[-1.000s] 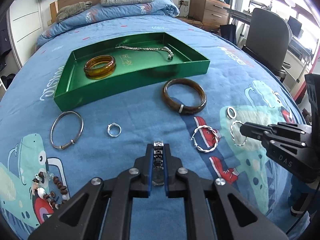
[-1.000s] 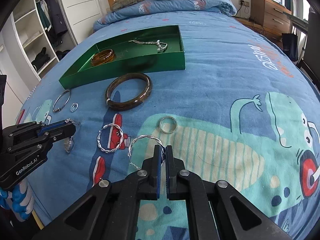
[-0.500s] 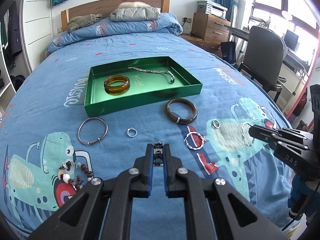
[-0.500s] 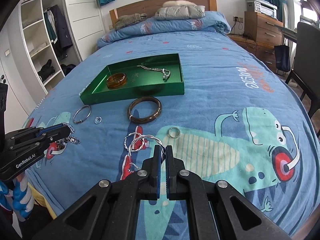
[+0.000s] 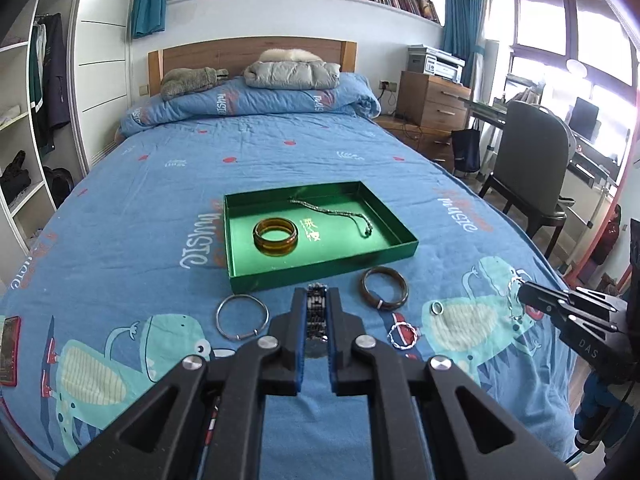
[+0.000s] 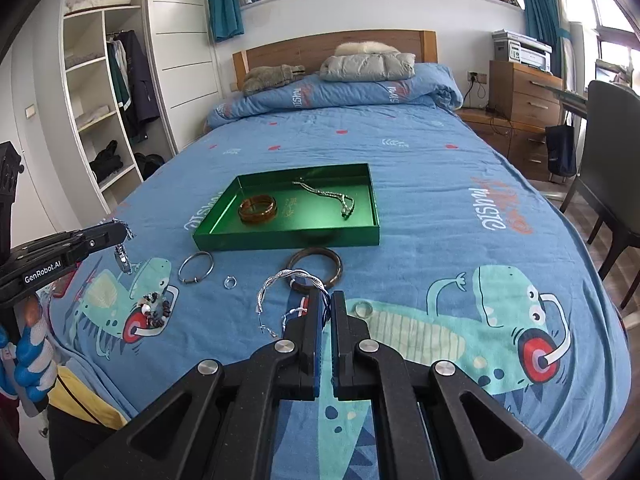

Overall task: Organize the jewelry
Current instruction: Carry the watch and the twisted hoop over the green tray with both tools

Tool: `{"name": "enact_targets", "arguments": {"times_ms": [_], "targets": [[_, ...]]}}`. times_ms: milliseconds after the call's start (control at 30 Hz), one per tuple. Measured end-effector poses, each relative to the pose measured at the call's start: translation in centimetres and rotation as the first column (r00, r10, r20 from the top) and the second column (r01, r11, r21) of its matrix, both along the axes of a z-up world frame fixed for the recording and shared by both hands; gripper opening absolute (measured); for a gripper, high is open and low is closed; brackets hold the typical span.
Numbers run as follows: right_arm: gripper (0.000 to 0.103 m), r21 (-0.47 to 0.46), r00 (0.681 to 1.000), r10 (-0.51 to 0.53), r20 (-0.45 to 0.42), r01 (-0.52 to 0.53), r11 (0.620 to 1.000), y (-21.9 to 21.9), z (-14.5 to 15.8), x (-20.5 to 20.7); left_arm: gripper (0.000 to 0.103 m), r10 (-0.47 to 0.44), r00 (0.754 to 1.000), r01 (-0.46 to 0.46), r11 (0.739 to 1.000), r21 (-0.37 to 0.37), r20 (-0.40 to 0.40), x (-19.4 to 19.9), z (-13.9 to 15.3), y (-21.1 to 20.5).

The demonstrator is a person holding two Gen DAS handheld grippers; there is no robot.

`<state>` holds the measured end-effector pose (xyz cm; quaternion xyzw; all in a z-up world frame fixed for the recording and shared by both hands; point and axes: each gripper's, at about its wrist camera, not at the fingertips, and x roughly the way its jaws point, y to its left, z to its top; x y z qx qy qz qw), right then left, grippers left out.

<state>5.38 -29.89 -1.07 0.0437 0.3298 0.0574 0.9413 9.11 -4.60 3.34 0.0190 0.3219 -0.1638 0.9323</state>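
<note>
L gripper [image 5: 316, 316] is clamped on a metal link-band wristwatch [image 5: 316, 318]; R gripper [image 6: 327, 312] pinches a twisted silver wire bangle [image 6: 290, 280]. Done: amber bangle [image 5: 275, 236] and bead chain [image 5: 340, 216] in green tray [image 5: 320, 266]. Left on bed: approx. six pcs (incl. both held).

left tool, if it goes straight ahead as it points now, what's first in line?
Likely the near wall of the green tray, directly ahead of the left tool, which is shut on the watch. Depth unclear; it may clear the wall.

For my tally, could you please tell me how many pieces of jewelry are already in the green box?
2: an amber bangle on the left side of the green box and a silver chain along its far right.
</note>
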Motion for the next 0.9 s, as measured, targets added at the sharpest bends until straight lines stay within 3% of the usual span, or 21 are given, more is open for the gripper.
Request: {"name": "enact_targets", "arguments": {"times_ms": [300, 500, 667, 900], "targets": [[0.004, -0.025, 0.996, 0.013, 0.093, -0.011, 1.000, 0.4, 4.9, 3.3, 0.008, 0.030, 0.999, -0.030, 0.999, -0.019, 0.039, 4.0, 3.8, 0.7], [0.004, -0.043, 0.994, 0.040, 0.106, -0.036, 0.998, 1.1, 6.1, 8.6, 0.008, 0.056, 0.998, -0.056, 0.998, -0.026, -0.005, 10.0, 3.0, 0.5], [0.004, -0.052, 0.996, 0.061, 0.061, -0.058, 0.997, 1.8, 4.1, 14.3, 0.008, 0.082, 0.993, -0.082, 0.997, -0.008, -0.083, 16.2, -0.4, -0.1], [0.004, -0.053, 0.990, 0.113, -0.084, -0.117, 0.992, 3.0, -2.3, 22.7, 0.008, 0.135, 0.973, -0.131, 0.991, 0.037, -0.186, 25.7, -5.9, -1.3]]}}
